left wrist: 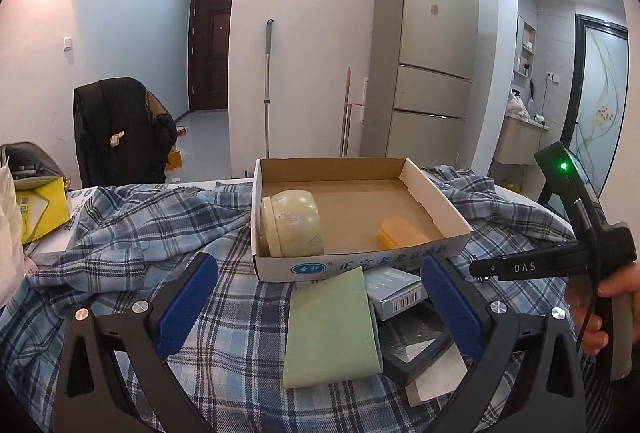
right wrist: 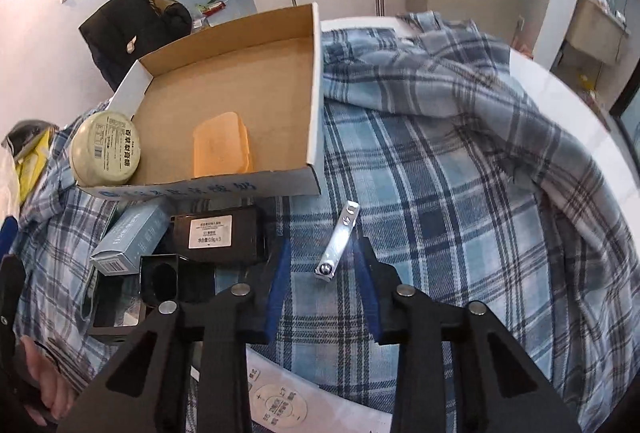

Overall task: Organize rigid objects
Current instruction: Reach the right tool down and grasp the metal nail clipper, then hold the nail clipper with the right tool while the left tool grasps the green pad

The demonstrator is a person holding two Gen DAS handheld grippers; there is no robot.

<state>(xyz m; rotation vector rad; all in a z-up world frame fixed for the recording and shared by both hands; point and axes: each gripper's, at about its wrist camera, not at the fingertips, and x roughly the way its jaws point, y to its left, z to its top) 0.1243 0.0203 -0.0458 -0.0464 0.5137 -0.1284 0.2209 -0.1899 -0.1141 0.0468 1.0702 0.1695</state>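
An open cardboard box [left wrist: 436,207] [right wrist: 314,105] sits on a plaid cloth and holds a cream round jar [left wrist: 290,223] [right wrist: 105,149] on its side and an orange flat case [left wrist: 402,232] [right wrist: 221,144]. A green pouch [left wrist: 331,329], a pale blue carton [left wrist: 394,291] [right wrist: 132,239] and black boxes [right wrist: 222,233] lie in front of the box. My left gripper [left wrist: 320,307] is open above the pouch. My right gripper [right wrist: 325,283] is open, its fingers either side of a silver nail clipper [right wrist: 338,243] on the cloth, not touching it.
The plaid cloth [right wrist: 440,193] covers a round white table [right wrist: 568,105]. A white remote [right wrist: 280,405] lies near my right gripper. A yellow box [left wrist: 40,211] and bags stand at the left. A chair with a black jacket [left wrist: 120,129] and a fridge [left wrist: 432,49] stand behind.
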